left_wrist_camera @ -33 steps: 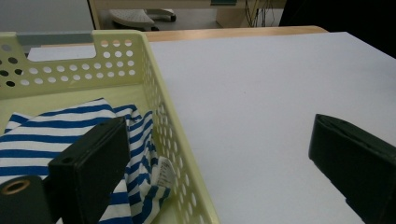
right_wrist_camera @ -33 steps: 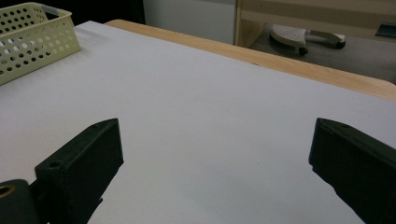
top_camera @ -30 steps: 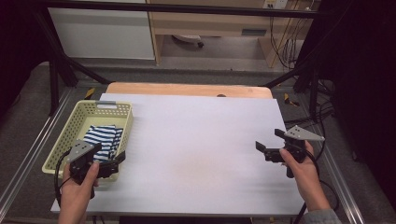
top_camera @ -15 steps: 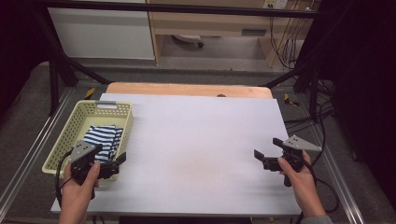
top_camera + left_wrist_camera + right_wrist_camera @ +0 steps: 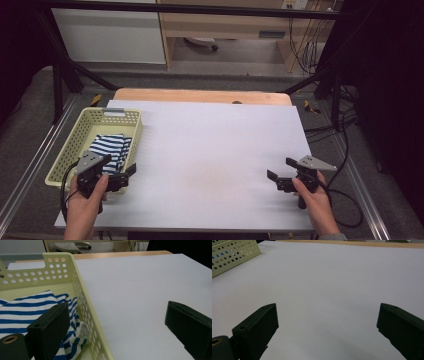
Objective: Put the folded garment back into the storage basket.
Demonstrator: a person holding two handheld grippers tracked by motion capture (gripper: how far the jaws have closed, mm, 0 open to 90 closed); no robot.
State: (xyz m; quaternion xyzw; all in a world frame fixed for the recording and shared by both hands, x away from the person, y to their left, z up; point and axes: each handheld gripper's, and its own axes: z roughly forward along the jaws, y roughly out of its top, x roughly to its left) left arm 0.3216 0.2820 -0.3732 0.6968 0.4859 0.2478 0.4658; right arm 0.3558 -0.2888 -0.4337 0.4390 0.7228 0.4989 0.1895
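Note:
A pale yellow perforated basket (image 5: 82, 135) stands at the table's left edge with a blue-and-white striped cloth (image 5: 112, 147) folded inside. My left gripper (image 5: 119, 166) is open at the basket's near right corner. In the left gripper view its jaws straddle the basket wall (image 5: 82, 297), one jaw over the striped cloth (image 5: 30, 310) and the other over the white table. My right gripper (image 5: 280, 168) is open and holds nothing, low over the white tabletop (image 5: 210, 145) near the front right. In the right gripper view the basket (image 5: 234, 255) sits far off at the upper left.
A wooden board (image 5: 200, 95) edges the table's far side. Black frame posts stand at both back corners and metal rails run along the left and right sides. Cables (image 5: 345, 200) trail off the right edge. White tabletop spans the wide gap between the grippers.
My right gripper has drawn back toward the table's front edge, staying open. The left gripper has stayed at the basket's corner.

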